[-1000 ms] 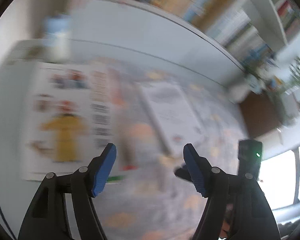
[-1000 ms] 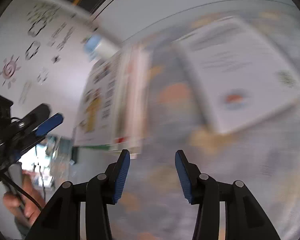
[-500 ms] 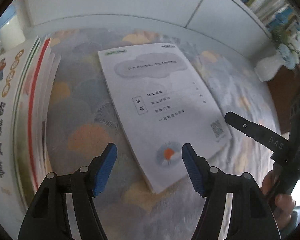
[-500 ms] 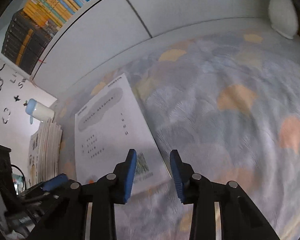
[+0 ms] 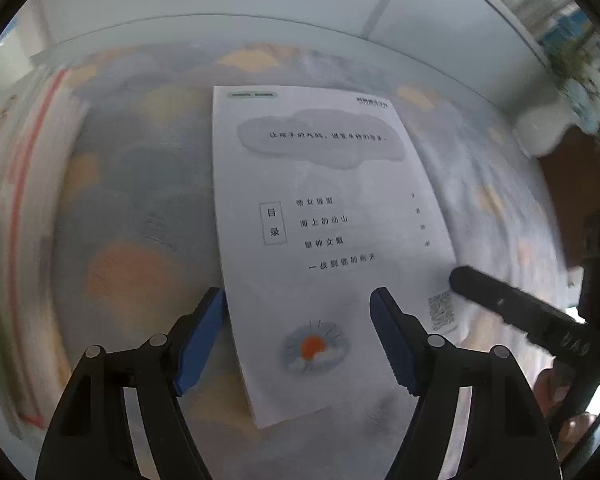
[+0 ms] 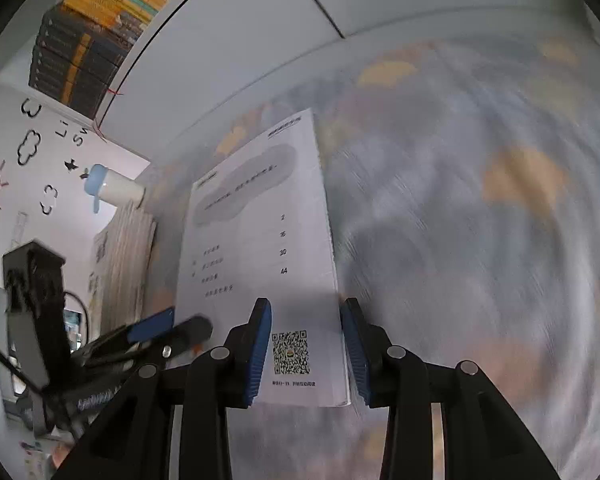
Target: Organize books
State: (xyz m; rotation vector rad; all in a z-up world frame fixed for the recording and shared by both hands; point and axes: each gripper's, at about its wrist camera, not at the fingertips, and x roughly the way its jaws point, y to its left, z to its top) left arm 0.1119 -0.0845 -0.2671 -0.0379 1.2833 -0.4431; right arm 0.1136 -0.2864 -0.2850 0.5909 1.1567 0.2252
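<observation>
A thin white book (image 5: 332,220) with a grey cloud, a contents list and a QR code lies flat on the patterned cloth (image 5: 132,200). My left gripper (image 5: 296,296) hovers over its near left part. Its jaws are opening: one pad stands at the book's left edge and the other over the cover, neither pressing. In the right wrist view the same book (image 6: 260,240) has its QR corner under my right gripper (image 6: 305,308). Those jaws are narrow and opening, astride the book's right edge without gripping. One right finger (image 5: 500,304) reaches in beside the QR code.
A stack of picture books (image 5: 20,200) (image 6: 124,264) lies at the left, with a blue-capped white bottle (image 6: 116,188) behind it. Shelved books (image 6: 92,40) line the back wall. A white vase (image 5: 540,132) stands at the far right.
Both grippers have swung away from the stack of picture books and come down over the white book, which now fills the middle of both views. The right jaws stand narrower than before.
</observation>
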